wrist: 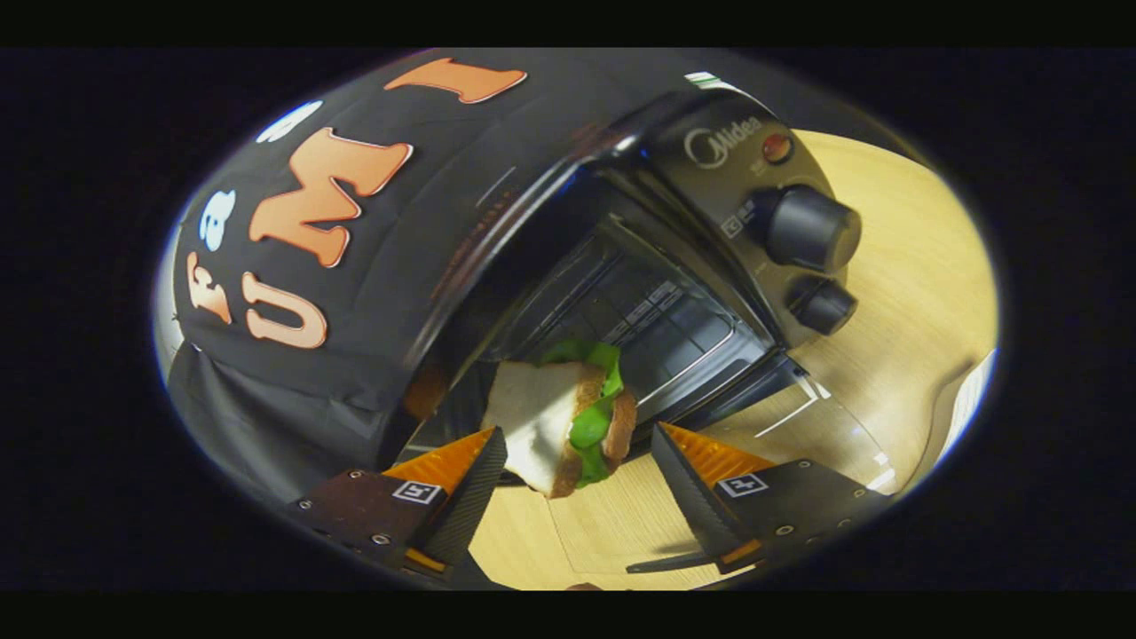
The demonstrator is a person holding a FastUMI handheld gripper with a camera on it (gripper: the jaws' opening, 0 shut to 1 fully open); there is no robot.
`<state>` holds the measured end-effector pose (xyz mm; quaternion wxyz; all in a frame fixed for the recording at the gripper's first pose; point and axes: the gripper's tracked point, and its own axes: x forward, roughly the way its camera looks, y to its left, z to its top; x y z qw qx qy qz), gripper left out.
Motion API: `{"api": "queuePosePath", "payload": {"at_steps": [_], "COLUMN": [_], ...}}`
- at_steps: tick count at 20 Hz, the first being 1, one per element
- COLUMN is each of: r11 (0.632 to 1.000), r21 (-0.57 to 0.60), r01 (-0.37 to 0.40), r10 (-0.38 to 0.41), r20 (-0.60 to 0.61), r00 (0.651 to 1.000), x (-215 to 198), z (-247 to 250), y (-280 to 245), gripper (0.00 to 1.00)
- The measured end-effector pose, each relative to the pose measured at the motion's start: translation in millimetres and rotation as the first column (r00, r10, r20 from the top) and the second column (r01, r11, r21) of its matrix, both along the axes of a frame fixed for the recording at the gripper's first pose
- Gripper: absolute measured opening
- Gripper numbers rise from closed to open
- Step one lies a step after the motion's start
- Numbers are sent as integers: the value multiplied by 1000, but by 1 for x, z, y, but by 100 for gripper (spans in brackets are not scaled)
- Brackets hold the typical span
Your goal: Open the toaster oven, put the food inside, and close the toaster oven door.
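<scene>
Sandwich (559, 426) looks soft and loosely layered, so pinch its crusts gently; your tongs (577, 453) stand spread, it sits between them, before the open oven (657, 293).

Gripper (577, 453) tilted, jaws parted, one finger (470, 470) against something held between, other finger apart

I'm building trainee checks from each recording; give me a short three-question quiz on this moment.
1. True or false: the toaster oven door is shut.
2. What sits between the gripper fingers: A) sandwich, B) mug, C) spoon?
3. Fill in: the oven's two knobs are on its ____ panel.

Key:
1. False; the door is open.
2. A; the sandwich sits between the fingers, just before the oven mouth, though a gap shows at one finger, so the grip is unclear.
3. Control panel.
</scene>
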<state>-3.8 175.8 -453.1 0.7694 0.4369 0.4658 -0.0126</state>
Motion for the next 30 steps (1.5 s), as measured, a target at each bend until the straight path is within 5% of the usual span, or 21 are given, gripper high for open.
{"api": "queuePosePath", "payload": {"at_steps": [7,13,17,27,30], "r11": [956,798,706,577,594], "r21": [-162,-351,-386,-472,-478], "r01": [-245,-490,-593,-666,-647], "r10": [241,484,565,606,594], "r20": [-46,-110,-198,-299,-282], "r00": [970,868,801,737,754], "x": [-77,-147,-188,-185,-180], "z": [12,7,-16,-59,-51], "y": [-12,-19,-17,-9,-9], "gripper": [97,97,96,94,94]}}
